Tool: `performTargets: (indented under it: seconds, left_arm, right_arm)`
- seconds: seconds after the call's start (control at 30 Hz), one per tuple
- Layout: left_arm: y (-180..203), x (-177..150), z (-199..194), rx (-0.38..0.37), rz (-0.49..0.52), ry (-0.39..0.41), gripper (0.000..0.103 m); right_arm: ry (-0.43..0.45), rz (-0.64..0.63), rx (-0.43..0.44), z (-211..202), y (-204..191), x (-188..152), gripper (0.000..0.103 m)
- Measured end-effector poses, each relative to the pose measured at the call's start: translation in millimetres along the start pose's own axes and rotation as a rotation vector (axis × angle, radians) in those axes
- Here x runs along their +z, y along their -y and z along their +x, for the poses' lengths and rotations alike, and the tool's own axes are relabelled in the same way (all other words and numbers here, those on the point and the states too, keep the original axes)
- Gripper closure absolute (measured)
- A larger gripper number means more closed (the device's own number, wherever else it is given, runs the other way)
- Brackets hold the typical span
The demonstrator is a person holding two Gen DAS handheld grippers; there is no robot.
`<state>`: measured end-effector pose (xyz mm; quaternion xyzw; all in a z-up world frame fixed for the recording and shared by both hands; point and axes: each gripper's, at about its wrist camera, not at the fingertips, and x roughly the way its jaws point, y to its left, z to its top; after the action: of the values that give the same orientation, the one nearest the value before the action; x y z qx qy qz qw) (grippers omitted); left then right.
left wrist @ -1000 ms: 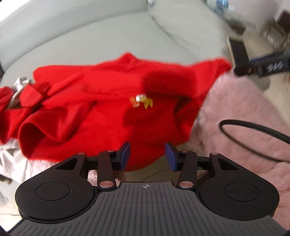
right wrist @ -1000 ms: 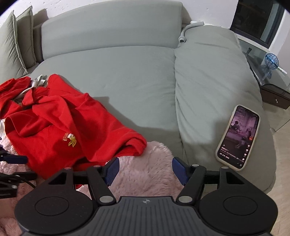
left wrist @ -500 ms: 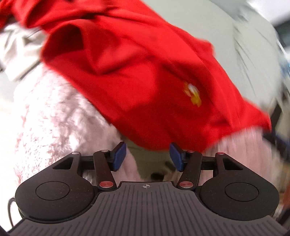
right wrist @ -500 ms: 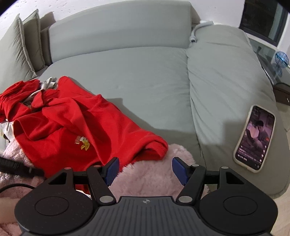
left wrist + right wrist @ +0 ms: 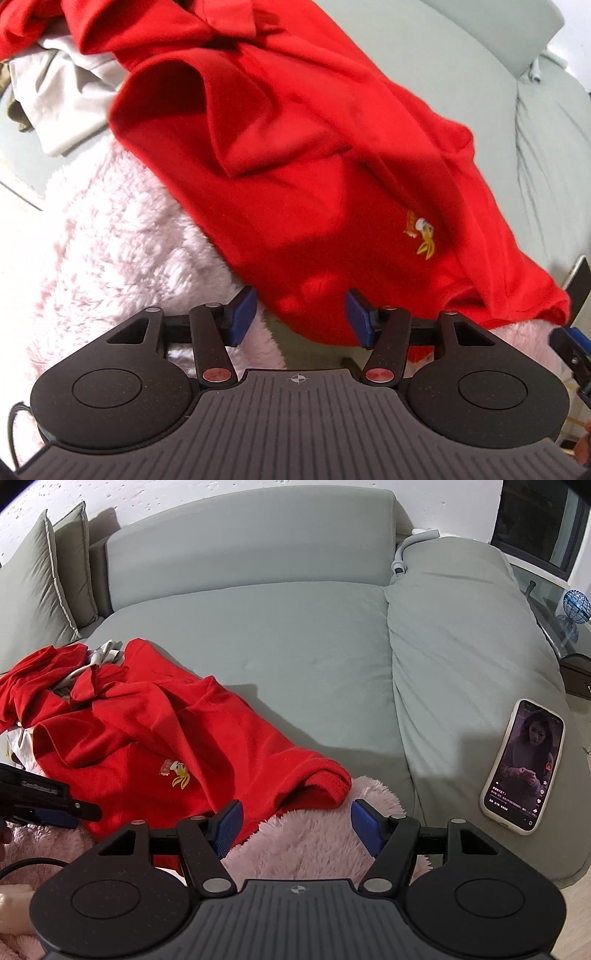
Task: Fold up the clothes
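Observation:
A crumpled red sweatshirt [image 5: 314, 184] with a small yellow chest emblem [image 5: 421, 236] lies on the grey sofa, its lower part draped over a pink fluffy blanket [image 5: 110, 240]. My left gripper [image 5: 300, 317] points down at the sweatshirt's bottom hem. Its jaws are closing; the hem edge sits just beyond the blue pads, which do not press on it. My right gripper [image 5: 295, 821] stands open over the pink blanket [image 5: 314, 834], beside the cuffed corner of the red sweatshirt [image 5: 147, 746]. In the right wrist view the left gripper [image 5: 74, 808] shows at the left edge.
A white-grey garment [image 5: 62, 92] lies under the red one's far end. A phone [image 5: 524, 764] with a lit screen rests on the sofa's right seat cushion [image 5: 461, 664]. Two pillows [image 5: 44, 583] stand at the back left. A glass side table [image 5: 554, 602] stands at the right.
The left gripper has rolled and shifted along the sweatshirt's lower edge, so the hem now lies straight ahead of its jaws. The right gripper has hardly moved and stays open.

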<state>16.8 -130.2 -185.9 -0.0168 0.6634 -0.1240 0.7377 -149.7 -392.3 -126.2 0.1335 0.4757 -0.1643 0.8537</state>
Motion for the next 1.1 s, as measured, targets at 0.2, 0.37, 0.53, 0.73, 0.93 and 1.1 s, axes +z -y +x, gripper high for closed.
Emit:
performTargets:
  seconds: [0.2, 0.37, 0.53, 0.73, 0.93, 1.1]
  left_arm:
    - [7.0, 3.2, 12.2, 0.053, 0.022, 0.015, 0.048]
    - [22.4, 2.4, 23.9, 0.095, 0.082, 0.026, 0.042]
    - [12.8, 8.3, 31.6, 0.138, 0.051, 0.040, 0.090]
    - [7.5, 1.3, -0.2, 0.093, 0.067, 0.121, 0.101]
    - [2.5, -3.2, -68.7, 0.001, 0.110, 0.275, 0.101]
    - [-19.9, -2.6, -117.5, -0.031, 0.082, 0.363, 0.101]
  right_arm:
    - [0.005, 0.011, -0.009, -0.2, 0.5, -0.7, 0.038]
    - [0.004, 0.007, -0.012, -0.6, -0.7, -1.6, 0.038]
    - [0.008, 0.017, -0.020, -2.5, 1.2, -2.8, 0.038]
    - [0.011, 0.023, -0.026, -3.3, 2.8, -4.0, 0.038]
    - [0.027, 0.015, -0.028, -3.7, 1.5, -0.8, 0.038]
    - [0.042, 0.009, -0.040, -4.8, 3.8, 1.5, 0.038]
